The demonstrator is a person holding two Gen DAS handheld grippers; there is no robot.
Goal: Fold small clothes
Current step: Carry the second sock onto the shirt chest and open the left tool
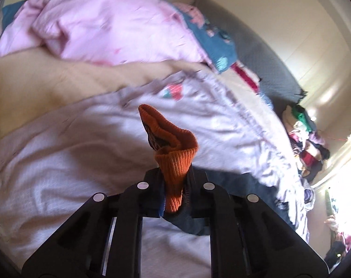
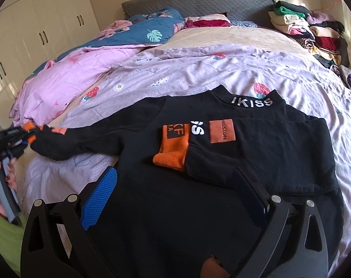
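Note:
A small black sweatshirt [image 2: 166, 185] with orange cuffs and white lettering lies flat on the lilac bed cover. Its right sleeve is folded across the chest, orange cuff [image 2: 172, 153] on top. My left gripper [image 1: 175, 185] is shut on the orange cuff [image 1: 175, 157] of the left sleeve, which sticks up between its fingers; in the right wrist view it [image 2: 24, 136] holds that sleeve stretched out to the left. My right gripper [image 2: 175, 190] is open and empty, its jaws spread wide just above the lower body of the sweatshirt.
A pink quilt [image 2: 66, 78] and blue leaf-print bedding [image 2: 149, 32] lie at the far left of the bed. A pile of folded clothes [image 2: 310, 27] sits at the far right by the grey headboard [image 2: 198, 0]. White wardrobes [image 2: 36, 23] stand at left.

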